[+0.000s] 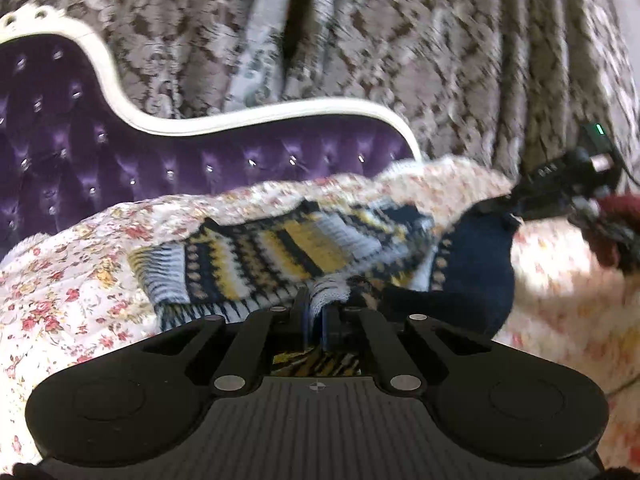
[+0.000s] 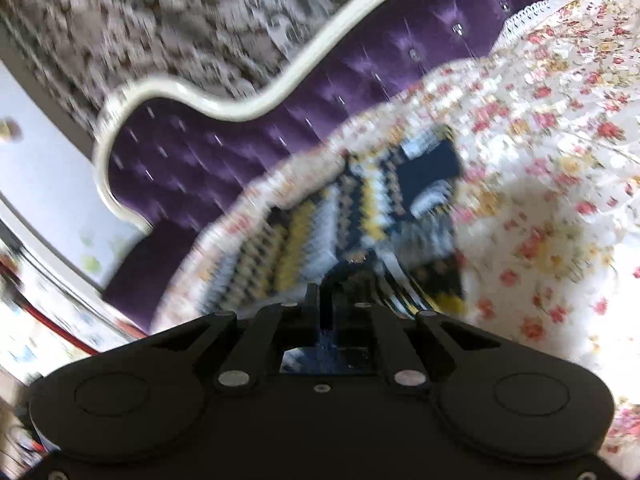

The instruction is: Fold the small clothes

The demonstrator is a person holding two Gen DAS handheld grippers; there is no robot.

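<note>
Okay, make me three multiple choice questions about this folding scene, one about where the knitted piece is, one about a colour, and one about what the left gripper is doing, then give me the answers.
1. Where does the knitted garment lie?
A. on the floral bedspread
B. on a wooden floor
C. in a basket

2. What colour is the tufted headboard?
A. green
B. purple
C. orange

3. What is the state of the left gripper?
A. wide open above the bed
B. out of view
C. shut on the garment's near edge

Answers: 1 A, the flowered cloth shows on all sides of the knit. 2 B, its buttoned velvet is purple inside a white frame. 3 C, the fingers stand close together with striped knit pinched between them.
</note>
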